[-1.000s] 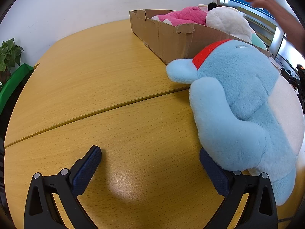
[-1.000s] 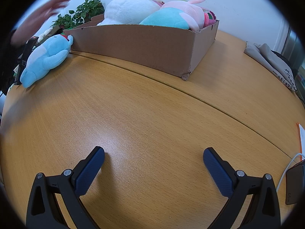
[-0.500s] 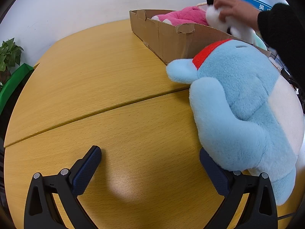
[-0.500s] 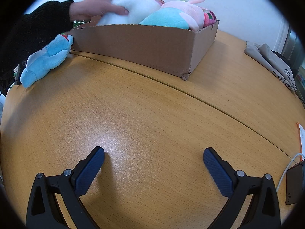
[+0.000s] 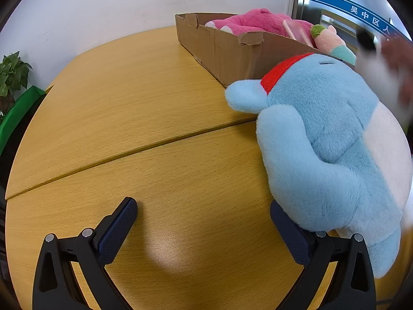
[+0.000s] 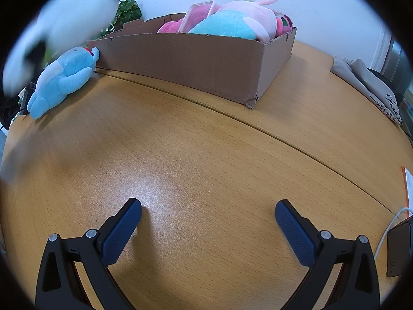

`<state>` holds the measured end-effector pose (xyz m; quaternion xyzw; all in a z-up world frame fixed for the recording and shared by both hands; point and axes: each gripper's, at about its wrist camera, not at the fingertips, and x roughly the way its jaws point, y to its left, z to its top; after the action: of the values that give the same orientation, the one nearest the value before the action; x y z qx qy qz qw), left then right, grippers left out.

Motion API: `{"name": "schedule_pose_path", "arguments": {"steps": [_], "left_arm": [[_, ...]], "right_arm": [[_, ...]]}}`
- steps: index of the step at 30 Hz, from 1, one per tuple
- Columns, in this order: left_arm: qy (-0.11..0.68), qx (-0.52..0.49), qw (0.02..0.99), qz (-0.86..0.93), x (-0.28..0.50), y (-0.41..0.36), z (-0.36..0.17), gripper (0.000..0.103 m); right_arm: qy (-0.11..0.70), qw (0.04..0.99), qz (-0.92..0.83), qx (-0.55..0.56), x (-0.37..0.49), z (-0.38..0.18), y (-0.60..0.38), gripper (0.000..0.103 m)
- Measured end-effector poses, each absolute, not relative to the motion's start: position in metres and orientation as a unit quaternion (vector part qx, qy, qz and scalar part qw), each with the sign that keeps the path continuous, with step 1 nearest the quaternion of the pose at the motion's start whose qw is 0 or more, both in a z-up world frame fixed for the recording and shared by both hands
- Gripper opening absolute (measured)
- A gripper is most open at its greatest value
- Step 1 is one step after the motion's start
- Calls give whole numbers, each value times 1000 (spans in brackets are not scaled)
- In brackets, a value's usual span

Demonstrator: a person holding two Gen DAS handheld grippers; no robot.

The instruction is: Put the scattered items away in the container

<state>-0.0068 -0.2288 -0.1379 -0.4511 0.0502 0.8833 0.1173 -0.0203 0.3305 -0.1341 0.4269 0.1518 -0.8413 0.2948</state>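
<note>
Overhead, Chinese characters can be read on a blue sign band [image 5: 371, 18] behind the cardboard box [image 6: 206, 64], and "G5W" is printed on a dark device [image 6: 398, 248] at the table's right edge, where a white cable [image 6: 389, 230] is attached. Black lettering is also seen on a grey cloth bag [image 6: 371, 87], too small to be read.

Wide bare wood is offered by the table [image 6: 206, 155] between both grippers and the box; a seam is run across it in a curve. The blue plush toy [image 5: 335, 142] is laid on its side just beside the box's end, its red-collared head pointed toward the cardboard and its long axis run along the table edge. It is touched low down by the left gripper's [image 5: 204, 222] right finger; the jaws are spread wide. The right gripper [image 6: 207, 219] is likewise spread, nothing held, over bare wood. A blurred white plush [image 6: 64, 25] is seen in the air at the upper left. Pink and teal plush toys [image 6: 232, 20] are piled inside the box.
</note>
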Motion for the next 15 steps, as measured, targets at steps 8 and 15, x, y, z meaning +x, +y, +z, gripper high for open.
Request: {"name": "schedule_pose_path", "arguments": {"steps": [8, 15], "left_arm": [[50, -451, 117, 884, -7, -226, -140, 103], [50, -450, 118, 884, -7, -226, -142, 103]], "right_arm": [[152, 295, -841, 427, -21, -134, 330, 103], [152, 295, -841, 427, -21, -134, 329, 103]]}}
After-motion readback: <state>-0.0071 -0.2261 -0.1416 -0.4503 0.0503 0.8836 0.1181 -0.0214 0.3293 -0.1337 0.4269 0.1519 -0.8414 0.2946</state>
